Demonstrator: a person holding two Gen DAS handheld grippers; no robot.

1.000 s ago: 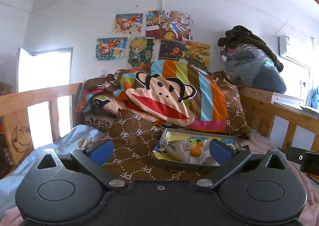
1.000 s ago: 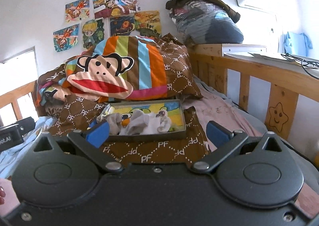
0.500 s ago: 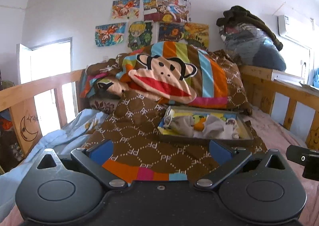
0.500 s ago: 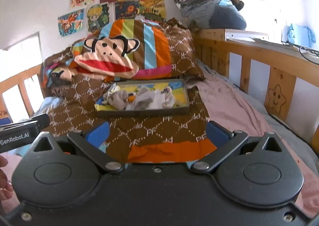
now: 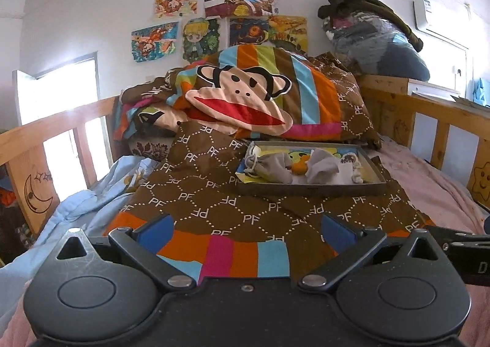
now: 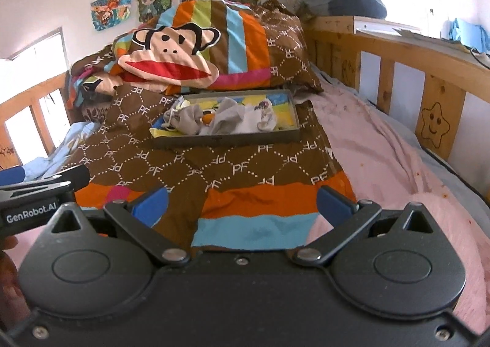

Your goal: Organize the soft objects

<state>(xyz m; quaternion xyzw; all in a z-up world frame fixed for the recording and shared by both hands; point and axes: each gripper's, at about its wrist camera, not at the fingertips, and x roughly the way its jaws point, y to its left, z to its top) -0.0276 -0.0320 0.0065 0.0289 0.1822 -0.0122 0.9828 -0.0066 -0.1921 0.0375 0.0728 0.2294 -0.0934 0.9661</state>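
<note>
My left fingers (image 5: 246, 232) are spread wide with nothing between them, and my right fingers (image 6: 243, 201) are spread and empty too, both hanging over the near end of the bed. The base of each gripper blocks the bottom of its own view, so the bedding right below me is hidden. At the left edge of the right view, the side of my other gripper is cut off.

One shallow tray (image 5: 309, 189) sits on the brown quilt (image 5: 196, 194), well ahead of both pairs of fingers. In it lies a crumpled heap of soft clothes (image 5: 306, 167): grey and white pieces with a bit of orange between them, and a white cord at the left end. They overlap so much that I cannot count them. The tray's floor shows a bright yellow and blue picture.

Behind the tray one monkey-face pillow (image 5: 245, 102) leans on piled bedding. To the right the pink sheet (image 6: 382, 148) lies bare beside a wooden rail (image 6: 428, 71). Six posters (image 5: 220, 19) hang on the wall.
</note>
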